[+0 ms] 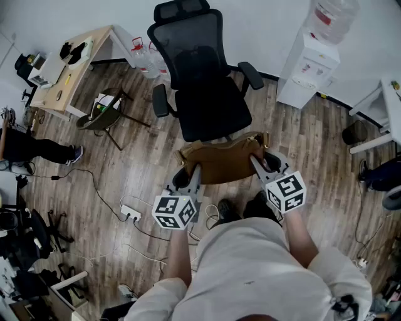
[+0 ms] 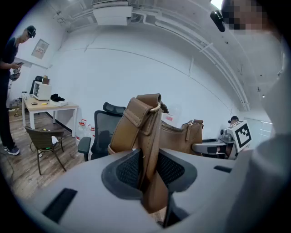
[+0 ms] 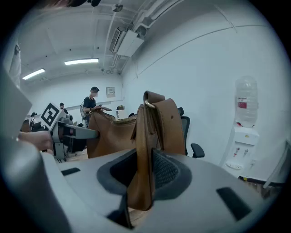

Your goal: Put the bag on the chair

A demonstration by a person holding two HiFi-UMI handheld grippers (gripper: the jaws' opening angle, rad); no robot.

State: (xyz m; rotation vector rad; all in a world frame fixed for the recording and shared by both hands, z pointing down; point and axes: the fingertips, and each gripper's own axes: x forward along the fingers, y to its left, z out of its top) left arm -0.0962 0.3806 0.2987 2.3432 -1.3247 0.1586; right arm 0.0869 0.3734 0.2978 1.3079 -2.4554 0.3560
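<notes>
Nearest first: the left hand-held gripper (image 1: 191, 169) is being squeezed onto the strap tab at the left end of the brown bag (image 1: 220, 162). The right hand-held gripper (image 1: 257, 162) is being squeezed onto the tab at the right end. On both, the jaws are only narrowly apart, with the leather pinched flat between the pads.

The bag is being held up in the air between the two, right at the near edge of the black office chair (image 1: 210, 103), and it's not yet set down on the seat. So this looks like the carry-over step.

Next, both ends probably need to be moved farther together and kept level until the bag is over the seat. Then it gets lowered until it's resting there, and only then do the jaws get opened.

As for containers, the bag's zip line is showing along its top, but nothing inside is being shown. Farther off, water jugs (image 1: 144, 56) are sitting on the floor left of the chair. A water dispenser (image 1: 307, 66) is carrying a big bottle (image 1: 332, 19) at far right.
</notes>
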